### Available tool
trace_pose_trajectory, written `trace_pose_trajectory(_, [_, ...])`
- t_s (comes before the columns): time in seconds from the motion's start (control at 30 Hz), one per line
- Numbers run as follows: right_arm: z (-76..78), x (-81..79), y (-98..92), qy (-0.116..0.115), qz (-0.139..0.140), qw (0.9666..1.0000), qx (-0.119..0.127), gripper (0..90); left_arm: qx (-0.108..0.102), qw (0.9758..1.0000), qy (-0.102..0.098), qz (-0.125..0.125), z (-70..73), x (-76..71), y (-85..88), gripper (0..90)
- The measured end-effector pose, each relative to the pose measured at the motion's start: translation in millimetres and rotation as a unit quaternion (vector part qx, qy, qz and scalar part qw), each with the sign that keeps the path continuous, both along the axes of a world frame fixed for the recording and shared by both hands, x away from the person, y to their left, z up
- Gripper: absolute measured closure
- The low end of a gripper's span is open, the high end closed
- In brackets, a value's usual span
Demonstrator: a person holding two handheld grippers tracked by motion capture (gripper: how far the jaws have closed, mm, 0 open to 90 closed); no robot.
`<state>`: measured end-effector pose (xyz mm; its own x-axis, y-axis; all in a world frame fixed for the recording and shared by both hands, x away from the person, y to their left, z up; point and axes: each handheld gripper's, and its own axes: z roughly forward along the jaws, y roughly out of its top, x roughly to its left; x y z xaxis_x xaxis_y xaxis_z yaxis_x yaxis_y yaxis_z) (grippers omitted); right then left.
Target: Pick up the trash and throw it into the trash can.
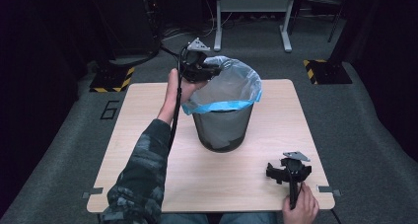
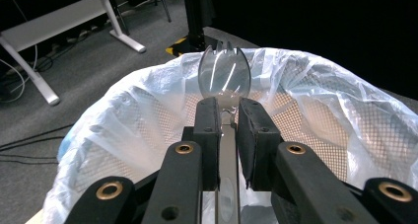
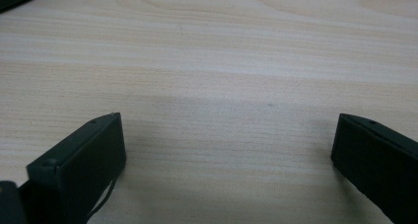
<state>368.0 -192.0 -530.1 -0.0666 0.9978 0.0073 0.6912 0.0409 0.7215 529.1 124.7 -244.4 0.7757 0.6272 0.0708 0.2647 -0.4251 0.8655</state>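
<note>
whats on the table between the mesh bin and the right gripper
Nothing: in the high view the light wooden table is bare between the black mesh bin with its clear plastic liner and the right gripper.

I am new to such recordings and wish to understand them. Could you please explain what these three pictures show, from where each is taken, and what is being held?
A person sits at a wooden table and holds a hand tool with two black jaws in each hand. The high view looks down from above. The other two come from cameras riding on the tools. The left gripper is shut on a clear plastic spork, held above a mesh waste bin lined with a plastic bag. The right gripper rests low over the table near the person, its jaws wide open with nothing between them.
</note>
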Motion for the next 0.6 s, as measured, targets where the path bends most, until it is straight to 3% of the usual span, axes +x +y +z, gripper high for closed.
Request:
trace_pose_trajectory(0.2, [0.0,0.0,0.0,0.000,0.000,1.0000,0.000,0.0,0.009,0.9999,0.006,0.003,-2.9,3.4,-6.2,78.3])
trace_pose_trajectory(0.27, [0.0,0.0,0.0,0.000,0.000,1.0000,0.000,0.0,0.016,0.9998,0.010,0.009,-3.1,3.7,-6.7,65.7])
trace_pose_trajectory(0.43, [0.0,0.0,0.0,0.000,0.000,1.0000,0.000,0.0,0.005,0.9994,0.026,0.022,-0.5,-2.0,2.8,34.8])
trace_pose_trajectory(0.6, [-0.1,0.0,-0.2,-0.001,0.001,1.0000,-0.001,0.0,-0.001,0.9992,0.029,0.028,3.3,-17.6,22.5,17.8])
